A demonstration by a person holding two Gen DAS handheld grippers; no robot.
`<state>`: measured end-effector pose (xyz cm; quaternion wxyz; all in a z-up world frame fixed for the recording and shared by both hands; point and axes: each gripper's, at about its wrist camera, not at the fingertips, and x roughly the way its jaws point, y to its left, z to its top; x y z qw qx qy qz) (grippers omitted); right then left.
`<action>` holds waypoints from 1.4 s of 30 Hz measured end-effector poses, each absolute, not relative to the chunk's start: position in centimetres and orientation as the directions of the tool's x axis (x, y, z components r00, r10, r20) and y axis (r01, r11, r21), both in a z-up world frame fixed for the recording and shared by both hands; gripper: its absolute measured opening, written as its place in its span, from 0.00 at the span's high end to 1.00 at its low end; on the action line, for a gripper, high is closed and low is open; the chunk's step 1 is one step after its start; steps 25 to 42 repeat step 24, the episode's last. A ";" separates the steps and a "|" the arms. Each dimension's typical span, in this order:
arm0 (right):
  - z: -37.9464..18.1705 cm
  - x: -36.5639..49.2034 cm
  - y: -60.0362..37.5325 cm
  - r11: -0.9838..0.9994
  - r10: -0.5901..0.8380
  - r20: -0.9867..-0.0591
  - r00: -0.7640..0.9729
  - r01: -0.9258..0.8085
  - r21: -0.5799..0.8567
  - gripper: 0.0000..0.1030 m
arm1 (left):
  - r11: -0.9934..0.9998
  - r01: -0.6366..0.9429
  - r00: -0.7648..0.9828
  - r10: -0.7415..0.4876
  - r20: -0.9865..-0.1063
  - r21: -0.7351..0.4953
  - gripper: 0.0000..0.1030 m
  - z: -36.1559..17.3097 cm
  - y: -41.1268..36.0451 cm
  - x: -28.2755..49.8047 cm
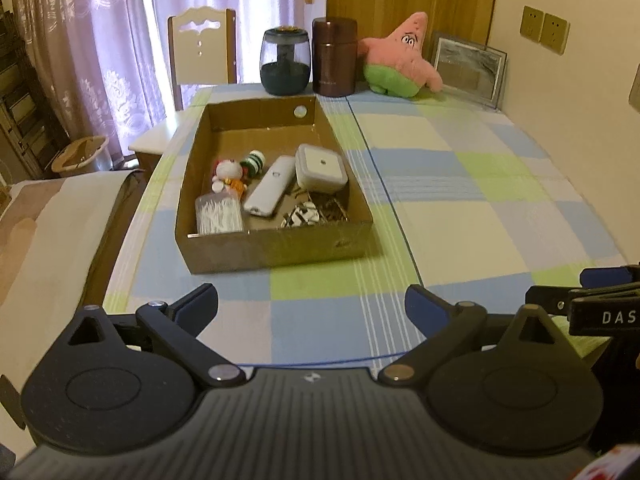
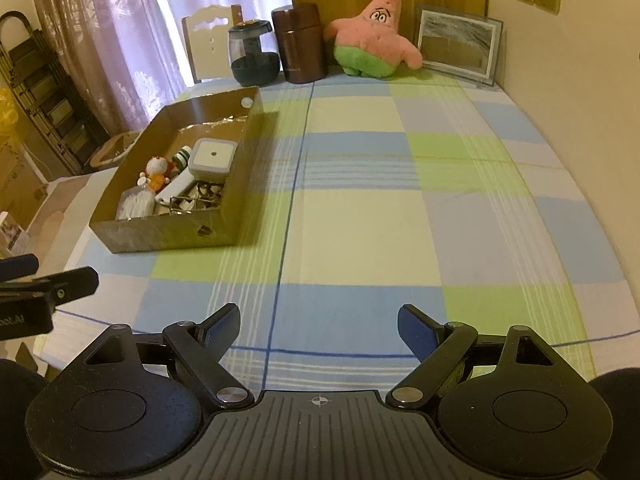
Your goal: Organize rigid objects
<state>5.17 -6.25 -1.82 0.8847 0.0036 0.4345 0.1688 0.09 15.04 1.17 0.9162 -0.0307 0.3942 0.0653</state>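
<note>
A brown cardboard box [image 1: 280, 246] sits on the checked tablecloth and also shows in the right wrist view [image 2: 168, 236]. Inside lie a clear pack of cotton swabs [image 1: 219, 214], a small cat figure [image 1: 229, 175], a green-striped toy [image 1: 254, 162], a white remote-like bar [image 1: 268, 187], a white square case [image 1: 320, 168] and binder clips [image 1: 316, 212]. My left gripper [image 1: 312, 306] is open and empty, near the table's front edge before the box. My right gripper [image 2: 318, 326] is open and empty over bare cloth, right of the box.
At the table's far edge stand a dark glass jar [image 1: 285, 62], a brown canister [image 1: 334, 57], a pink star plush [image 1: 400, 56] and a framed picture [image 1: 468, 68]. A chair [image 1: 202, 46] stands behind. The wall runs along the right side.
</note>
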 end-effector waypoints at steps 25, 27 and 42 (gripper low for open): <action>-1.8 5.5 -5.7 0.940 0.315 -0.764 0.563 -0.298 0.167 0.19 | 0.985 -0.168 0.678 0.097 -0.729 -0.025 0.03 0.0 14.6 -0.1; -1.8 5.5 -5.7 0.940 0.315 -0.764 0.563 -0.298 0.167 0.19 | 0.985 -0.168 0.678 0.097 -0.729 -0.025 0.03 0.0 14.6 -0.1; -1.8 5.5 -5.7 0.940 0.315 -0.764 0.563 -0.298 0.167 0.19 | 0.985 -0.168 0.678 0.097 -0.729 -0.025 0.03 0.0 14.6 -0.1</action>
